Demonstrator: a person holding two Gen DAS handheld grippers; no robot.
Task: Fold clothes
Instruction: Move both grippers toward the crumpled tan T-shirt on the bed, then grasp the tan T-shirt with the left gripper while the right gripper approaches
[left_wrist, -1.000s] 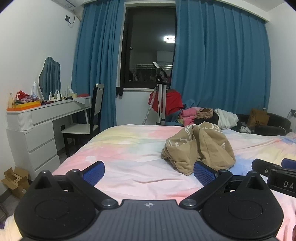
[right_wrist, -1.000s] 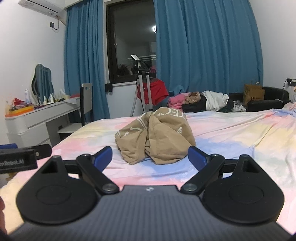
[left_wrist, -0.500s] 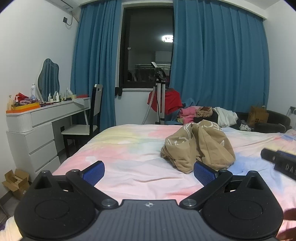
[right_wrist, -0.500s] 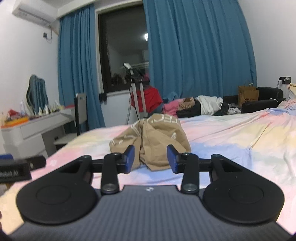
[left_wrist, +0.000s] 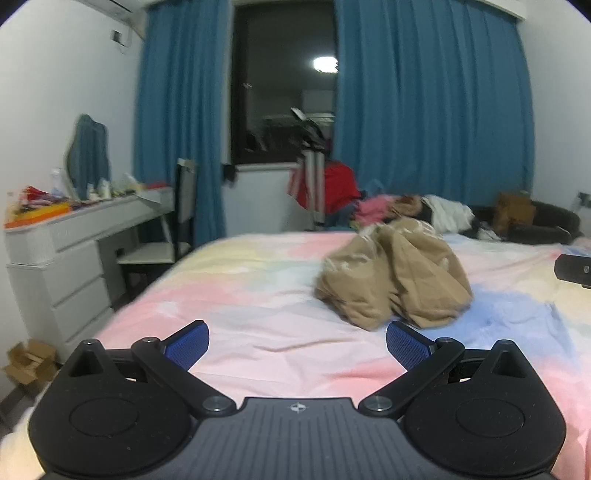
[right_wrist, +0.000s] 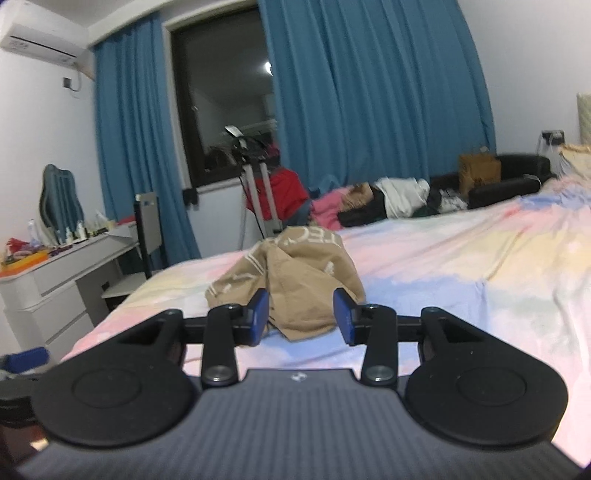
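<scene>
1. Compared with a second ago, the right gripper (right_wrist: 299, 316) is showing its blue pads (right_wrist: 258, 316) drawn much closer together, though a gap is remaining between them and nothing is sitting in it; both views are also blurring slightly.
2. Meanwhile the left gripper (left_wrist: 297, 344) is holding its pads (left_wrist: 186, 343) spread wide as before, hovering empty over the near edge of the bed (left_wrist: 258, 295).
3. On the bed's pastel cover, a crumpled tan garment (left_wrist: 393, 280) with pale lettering is lying in a heap, roughly midway across and away from the near edge, untouched by either tool.
4. Seen from the right wrist, the tan garment (right_wrist: 295, 277) is sitting just beyond the pads and framed between them, but is not being pinched.
5. Beyond the bed's far edge, a pile of other clothes (right_wrist: 388, 199) is resting in front of the blue curtains (right_wrist: 369, 92).
6. Off the bed's left edge, a white dresser (left_wrist: 66, 258) and a chair (left_wrist: 173, 221) are standing.
</scene>
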